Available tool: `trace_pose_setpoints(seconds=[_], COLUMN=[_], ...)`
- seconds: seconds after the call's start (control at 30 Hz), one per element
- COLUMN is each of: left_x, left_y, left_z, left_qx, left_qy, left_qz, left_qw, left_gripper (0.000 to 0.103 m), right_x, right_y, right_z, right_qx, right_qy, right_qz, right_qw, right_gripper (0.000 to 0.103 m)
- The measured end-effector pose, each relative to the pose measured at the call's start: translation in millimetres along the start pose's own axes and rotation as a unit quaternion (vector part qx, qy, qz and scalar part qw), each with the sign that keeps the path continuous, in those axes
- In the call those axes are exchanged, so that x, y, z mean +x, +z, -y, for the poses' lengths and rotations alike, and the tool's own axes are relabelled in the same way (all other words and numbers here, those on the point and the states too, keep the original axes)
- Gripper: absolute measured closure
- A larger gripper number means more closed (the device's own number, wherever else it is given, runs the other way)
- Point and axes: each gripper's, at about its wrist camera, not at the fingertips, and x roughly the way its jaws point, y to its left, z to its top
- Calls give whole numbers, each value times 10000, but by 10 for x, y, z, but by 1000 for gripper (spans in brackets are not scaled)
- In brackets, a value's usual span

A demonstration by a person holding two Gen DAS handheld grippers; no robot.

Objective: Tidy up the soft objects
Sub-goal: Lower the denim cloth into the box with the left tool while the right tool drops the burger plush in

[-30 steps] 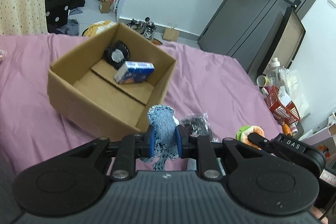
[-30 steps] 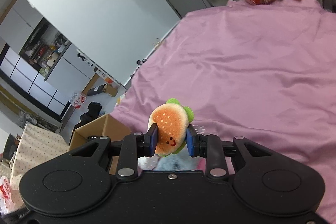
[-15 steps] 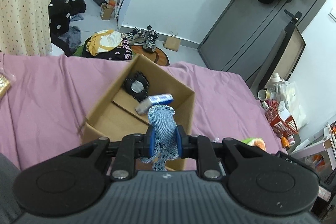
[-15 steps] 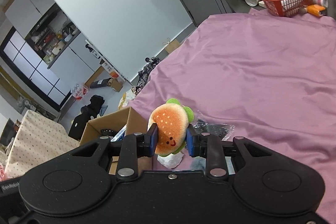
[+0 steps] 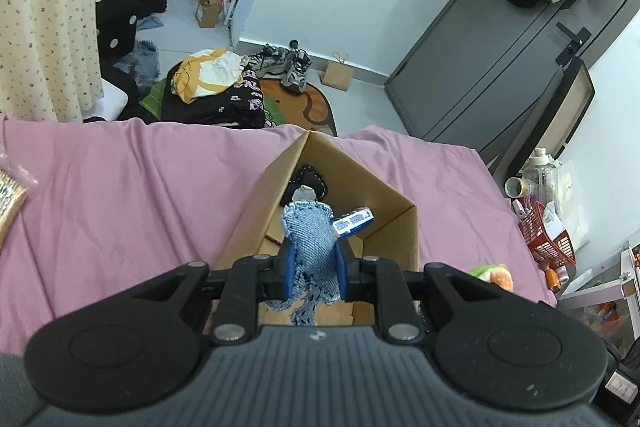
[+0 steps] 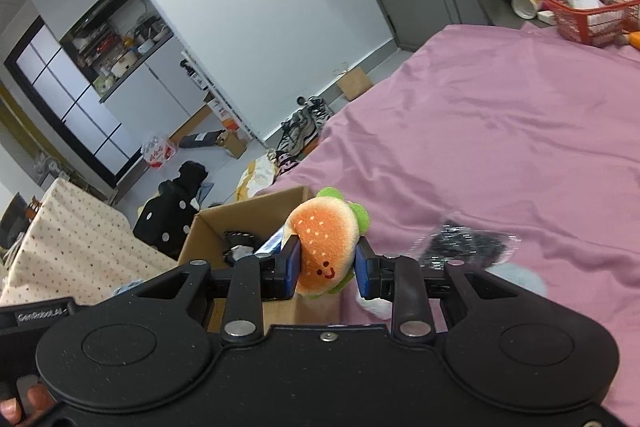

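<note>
Left wrist view shows one left gripper with its two blue fingers clenched on one frayed denim scrap, held above one open cardboard box on the pink bed. Two things lie inside the box: a dark round pouch, partly hidden behind the denim, and a blue and white packet whose print is too small to read. A burger toy peeks out at the right, mostly cut off. One red basket stands beyond the bed.

Right wrist view has one right gripper whose fingers squeeze one plush burger with a stitched smile, beside the box. One dark crinkly bag lies blurred on the bed. White lettering at the left edge reads roughly "GenRobot", the end cut off. Fingertips of a hand show at the bottom left corner.
</note>
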Motion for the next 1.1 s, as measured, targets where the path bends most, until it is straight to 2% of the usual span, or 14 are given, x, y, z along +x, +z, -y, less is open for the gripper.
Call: trace_pose_setpoints(seconds=[0.4, 0.73, 0.87, 0.93, 1.0, 1.1], left_x=[400, 748, 744, 726, 685, 601], left_y=[181, 250, 266, 278, 282, 298], left_z=[-90, -171, -161, -135, -80, -14], left_qx=[97, 64, 79, 130, 218, 294], left_qy=[-129, 14, 66, 47, 57, 58], left_qz=[-341, -623, -696, -729, -717, -650], left_qw=[9993, 9980, 9975, 9972, 9972, 9974], left_gripper=[83, 83, 82, 80, 79, 73], right_x=[319, 537, 577, 579, 554, 483], right_y=[45, 20, 13, 9, 5, 19], right_z=[-323, -506, -545, -562, -578, -563], right_qx=[-209, -435, -498, -577, -618, -569], right_qy=[97, 185, 197, 215, 255, 265], right_qz=[-245, -451, -542, -561, -550, -477], right_qw=[9994, 9979, 9971, 9965, 9962, 9969], right_gripper=[76, 74, 65, 64, 54, 53])
